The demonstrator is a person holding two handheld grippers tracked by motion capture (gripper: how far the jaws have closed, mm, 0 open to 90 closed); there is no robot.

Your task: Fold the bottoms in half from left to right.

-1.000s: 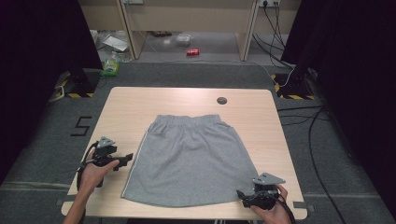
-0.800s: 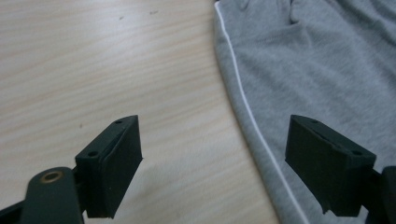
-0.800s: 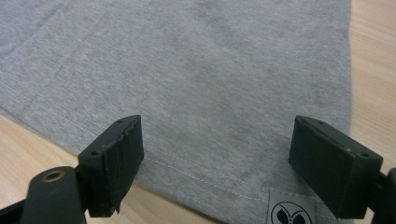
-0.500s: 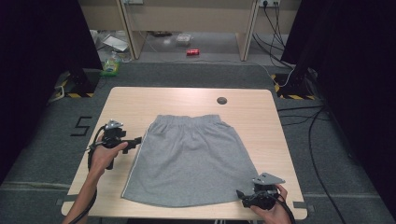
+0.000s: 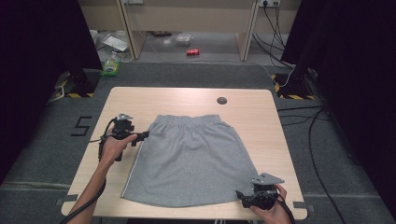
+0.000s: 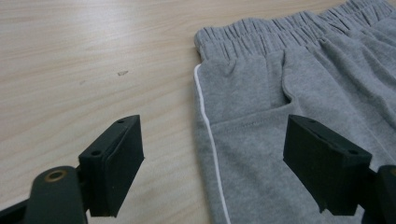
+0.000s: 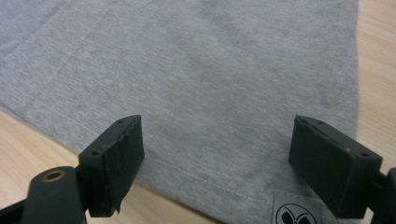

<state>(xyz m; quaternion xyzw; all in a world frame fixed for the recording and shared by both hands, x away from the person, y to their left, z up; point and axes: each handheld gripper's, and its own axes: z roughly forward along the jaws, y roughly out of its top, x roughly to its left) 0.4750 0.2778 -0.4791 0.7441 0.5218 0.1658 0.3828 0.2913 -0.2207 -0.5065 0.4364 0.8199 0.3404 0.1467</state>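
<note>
Both my grippers gape wide, holding nothing. Grey shorts lie flat: their waistband corner and white side stripe sit between my left gripper jaws, their hem corner between my right gripper jaws.

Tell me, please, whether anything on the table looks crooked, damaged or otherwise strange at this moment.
Nothing stands out. The grey shorts lie flat and spread on the table, waistband at the far end. The left gripper is open beside the waistband corner; the right gripper is open at the near hem corner.
</note>
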